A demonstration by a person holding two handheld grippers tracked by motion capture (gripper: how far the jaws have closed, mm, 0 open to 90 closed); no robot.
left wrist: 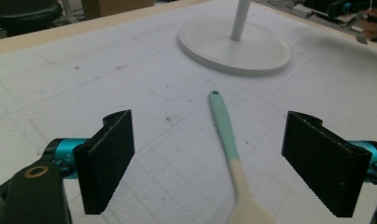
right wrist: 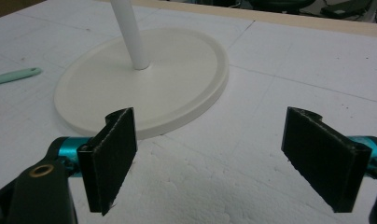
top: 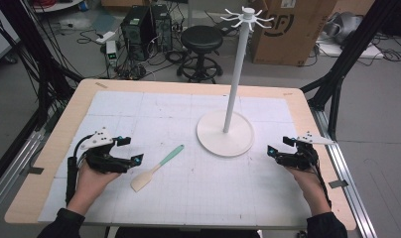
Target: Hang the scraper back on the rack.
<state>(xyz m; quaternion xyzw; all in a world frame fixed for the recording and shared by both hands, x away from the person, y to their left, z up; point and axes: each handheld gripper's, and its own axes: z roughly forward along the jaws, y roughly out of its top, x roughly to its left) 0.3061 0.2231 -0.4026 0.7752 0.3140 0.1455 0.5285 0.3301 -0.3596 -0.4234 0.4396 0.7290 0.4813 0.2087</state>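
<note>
- White gridded tabletop (top: 188, 188): spatula (top: 156, 168) lies just right of the left hand-held gripper (top: 131, 151), mint handle pointing far-right.
- Left hand-held gripper nearer; both jaws wide, including right hand-held gripper (top: 278, 146).

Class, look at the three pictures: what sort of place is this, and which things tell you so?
Probably a robotics lab or workshop: computer towers with tangled cables on the floor, a cardboard box, and a table with a white grid mat for gripper recordings.
</note>
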